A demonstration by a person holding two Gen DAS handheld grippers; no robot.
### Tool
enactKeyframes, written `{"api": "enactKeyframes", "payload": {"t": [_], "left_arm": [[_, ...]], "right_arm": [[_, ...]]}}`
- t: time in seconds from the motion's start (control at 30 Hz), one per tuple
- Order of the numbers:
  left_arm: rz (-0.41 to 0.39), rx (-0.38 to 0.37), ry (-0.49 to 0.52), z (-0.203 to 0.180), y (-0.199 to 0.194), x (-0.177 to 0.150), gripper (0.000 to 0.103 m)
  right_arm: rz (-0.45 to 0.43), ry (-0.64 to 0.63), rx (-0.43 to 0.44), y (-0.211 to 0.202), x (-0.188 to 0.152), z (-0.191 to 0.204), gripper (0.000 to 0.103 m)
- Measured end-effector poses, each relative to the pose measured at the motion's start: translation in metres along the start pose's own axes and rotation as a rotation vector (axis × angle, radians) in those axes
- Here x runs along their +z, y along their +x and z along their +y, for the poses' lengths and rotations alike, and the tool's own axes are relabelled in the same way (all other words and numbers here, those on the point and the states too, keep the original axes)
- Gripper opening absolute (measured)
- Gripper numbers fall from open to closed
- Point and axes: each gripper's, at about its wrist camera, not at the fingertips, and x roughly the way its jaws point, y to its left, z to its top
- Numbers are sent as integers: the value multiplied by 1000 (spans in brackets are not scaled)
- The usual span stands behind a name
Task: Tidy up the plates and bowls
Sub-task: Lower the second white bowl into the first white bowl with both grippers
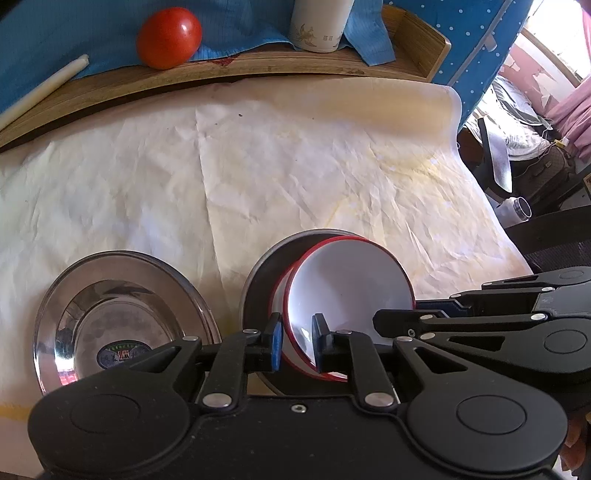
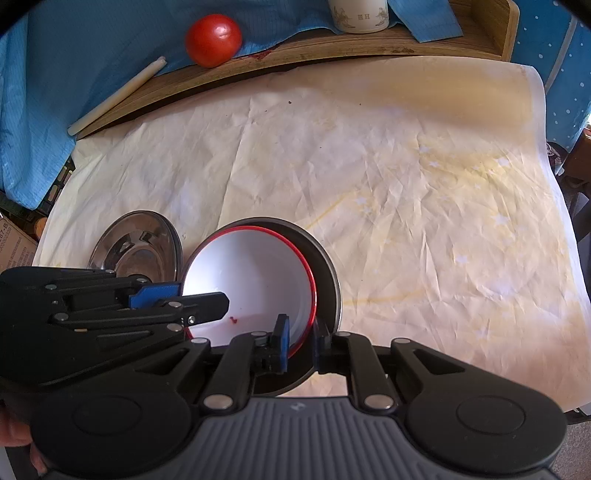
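Observation:
A white bowl with a red rim (image 1: 351,284) (image 2: 251,273) sits tilted inside a dark grey round dish (image 1: 258,288) (image 2: 327,273) on the cream cloth. My left gripper (image 1: 297,343) is shut on the bowl's near-left rim, one pad outside and one inside. It enters the right wrist view from the left (image 2: 195,297). My right gripper (image 2: 300,347) is shut on the bowl's opposite rim, and it reaches in from the right in the left wrist view (image 1: 402,314). A shiny steel plate (image 1: 74,280) (image 2: 107,240) lies just left of the dish.
A crumpled cream cloth (image 1: 258,166) covers the table. Along the far edge runs a wooden tray (image 1: 258,66) with a tomato (image 1: 169,37) (image 2: 213,40), a white cup (image 1: 319,26) (image 2: 360,16), a white stick (image 1: 40,96) and blue fabric. The table drops off at the right.

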Motion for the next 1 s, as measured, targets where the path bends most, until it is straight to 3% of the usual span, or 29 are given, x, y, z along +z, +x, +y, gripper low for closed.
{"api": "enactKeyframes", "payload": {"t": [1.0], "left_arm": [[0,-14,-2,0,0,0,22]], "right_arm": [[3,2,12,0,0,-2,15]]}}
